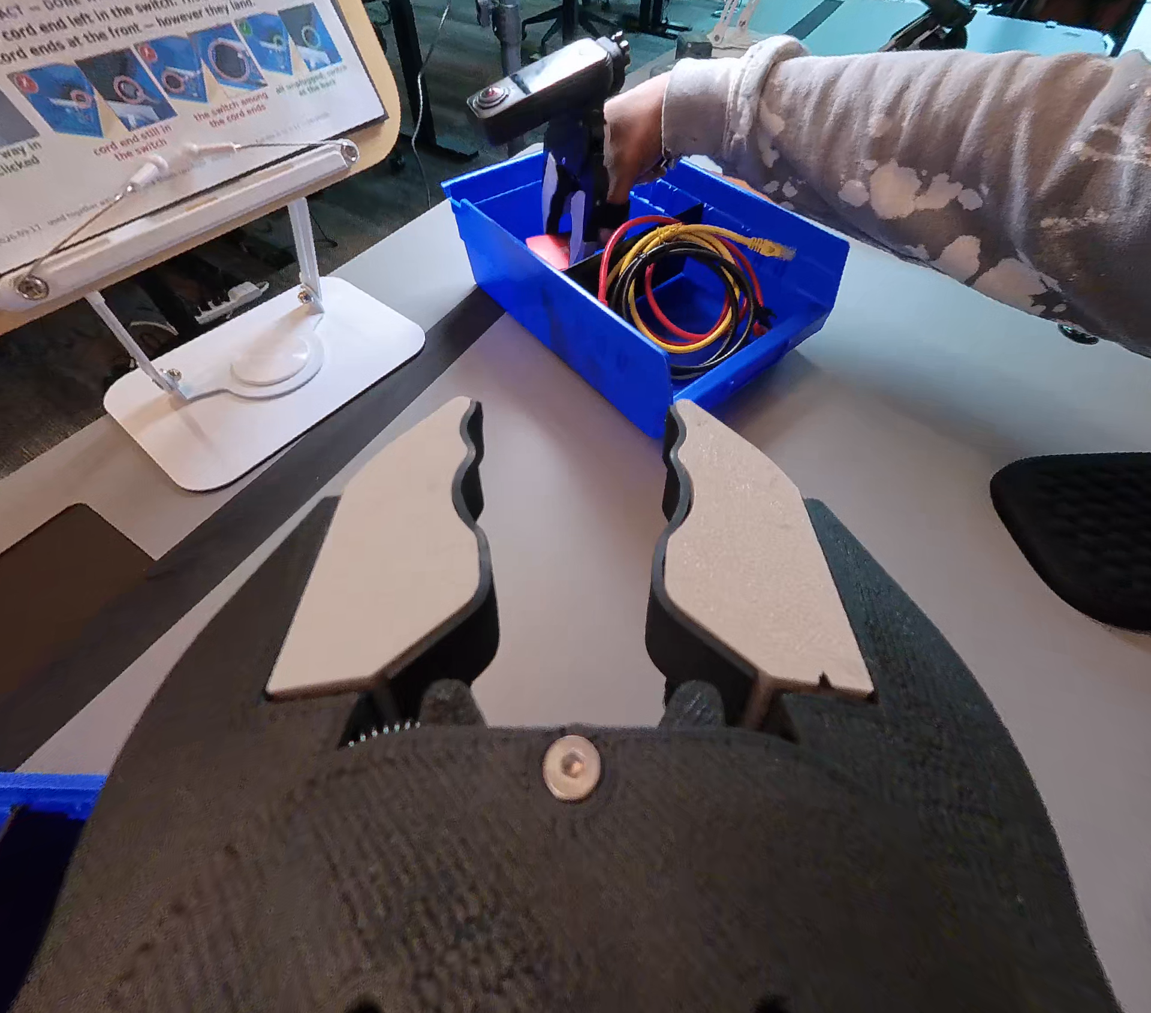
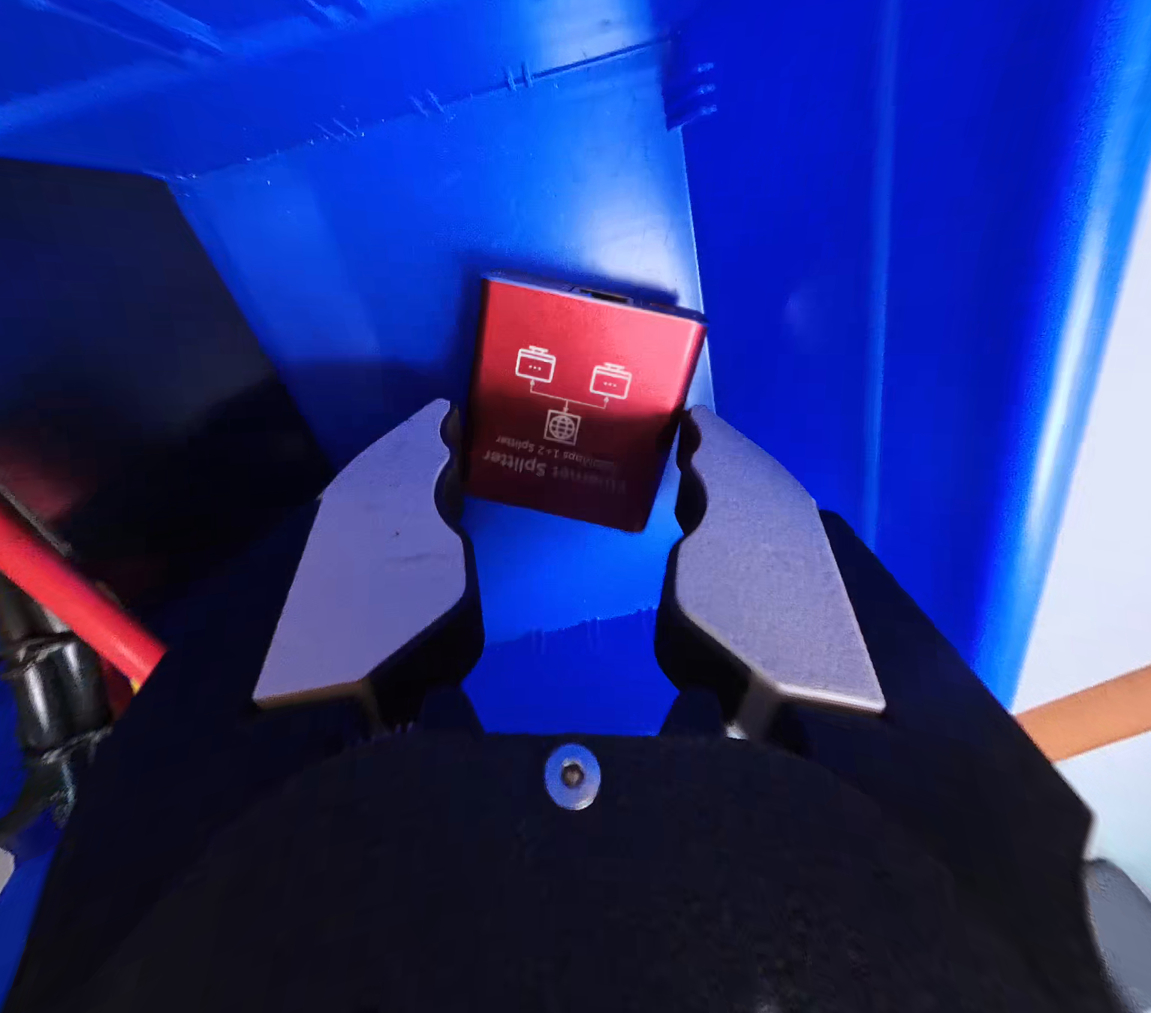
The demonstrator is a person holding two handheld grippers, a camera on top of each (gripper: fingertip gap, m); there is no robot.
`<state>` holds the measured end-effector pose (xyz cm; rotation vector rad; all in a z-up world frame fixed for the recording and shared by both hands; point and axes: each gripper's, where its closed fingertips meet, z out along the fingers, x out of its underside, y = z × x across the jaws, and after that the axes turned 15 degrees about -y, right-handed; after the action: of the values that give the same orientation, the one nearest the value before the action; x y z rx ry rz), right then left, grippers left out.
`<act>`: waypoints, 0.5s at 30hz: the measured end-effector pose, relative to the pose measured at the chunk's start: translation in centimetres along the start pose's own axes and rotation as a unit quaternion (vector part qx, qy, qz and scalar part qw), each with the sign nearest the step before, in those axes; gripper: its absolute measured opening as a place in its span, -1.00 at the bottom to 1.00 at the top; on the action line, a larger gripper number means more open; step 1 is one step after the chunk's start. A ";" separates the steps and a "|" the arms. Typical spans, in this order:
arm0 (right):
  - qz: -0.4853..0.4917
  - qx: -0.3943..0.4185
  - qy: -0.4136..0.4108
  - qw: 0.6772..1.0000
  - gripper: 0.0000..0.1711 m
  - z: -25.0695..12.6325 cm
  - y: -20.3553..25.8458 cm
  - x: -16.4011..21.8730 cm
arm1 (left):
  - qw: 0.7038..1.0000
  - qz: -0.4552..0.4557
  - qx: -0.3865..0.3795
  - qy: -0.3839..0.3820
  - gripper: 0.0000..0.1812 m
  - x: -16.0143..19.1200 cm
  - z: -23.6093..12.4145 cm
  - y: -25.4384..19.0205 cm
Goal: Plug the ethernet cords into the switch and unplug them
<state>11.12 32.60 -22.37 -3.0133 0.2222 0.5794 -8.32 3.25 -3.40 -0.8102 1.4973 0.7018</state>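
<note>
A small red switch (image 2: 579,360) lies on the floor of the back compartment of a blue bin (image 2: 809,236). My right gripper (image 2: 568,441) is open, with its fingertips on either side of the switch's near end. In the left wrist view the right gripper (image 1: 570,229) reaches down into the bin (image 1: 560,310) over the switch (image 1: 548,249). Coiled red, yellow and black ethernet cords (image 1: 679,292) lie in the front compartment, with a yellow plug (image 1: 772,249) sticking out. My left gripper (image 1: 572,422) is open and empty above the grey table (image 1: 560,578), short of the bin.
A white stand (image 1: 261,360) holding an instruction sheet is at the left. A person's sleeved arm (image 1: 903,173) reaches across from the right. A black mesh pad (image 1: 1084,535) is at the right edge. A second blue bin corner (image 1: 37,796) shows at lower left.
</note>
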 end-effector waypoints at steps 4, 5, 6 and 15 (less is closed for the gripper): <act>-0.007 0.022 -0.041 0.999 -0.15 -3.4 0.0 -1.6 | 1.000 -0.012 -0.006 0.005 -0.38 0.5 -0.1 0.8; -0.013 0.036 -0.065 0.997 -0.15 -4.7 -0.1 -2.4 | 1.000 -0.015 -0.008 0.005 -0.38 0.5 -0.2 1.0; -0.019 0.051 -0.098 0.994 -0.15 -6.3 0.1 -3.6 | 1.000 -0.016 -0.010 0.004 -0.38 0.5 -0.3 1.2; -0.052 0.142 -0.448 0.881 -0.25 -18.7 13.2 -10.9 | 0.996 0.006 -0.087 0.001 -0.37 -0.9 -4.0 5.0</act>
<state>5.89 19.26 -1.45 -2.1623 0.0682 1.6476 -14.69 2.90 -2.28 -0.9343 1.4571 0.8501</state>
